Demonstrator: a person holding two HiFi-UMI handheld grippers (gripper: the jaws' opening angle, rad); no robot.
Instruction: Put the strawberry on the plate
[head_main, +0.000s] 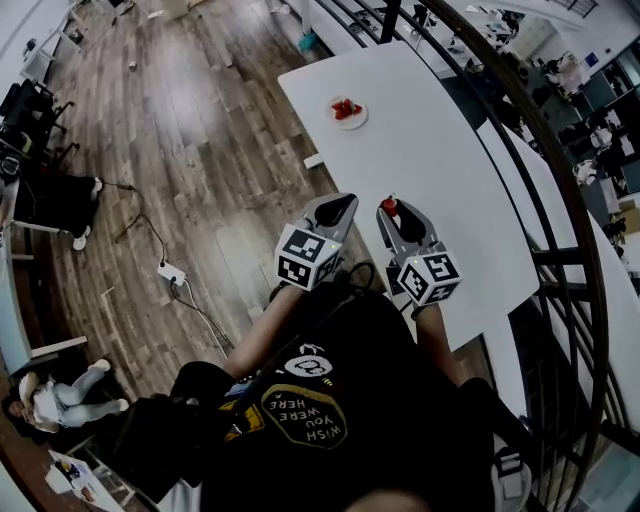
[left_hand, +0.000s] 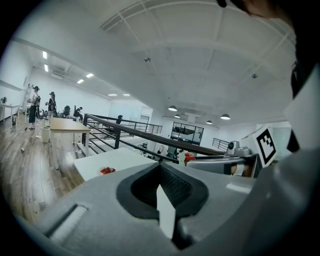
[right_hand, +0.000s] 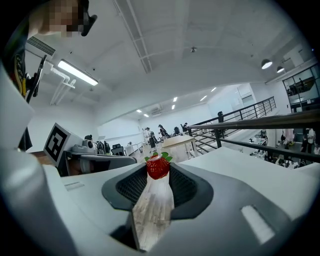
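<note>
Your right gripper (head_main: 392, 212) hovers beside the left gripper (head_main: 340, 205), which is closed and empty, at the white rectangular tabletop's (head_main: 440, 170) near end. The small round white plate (head_main: 361, 119) holding red fruit sits far off. The right gripper's tips pinch the small red strawberry (right_hand: 158, 168).

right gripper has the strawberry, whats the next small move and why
Probably carry the right gripper forward over the table toward the plate, jaws closed. It grips the strawberry at its tips near the person, and the plate sits at the table's far end.
</note>
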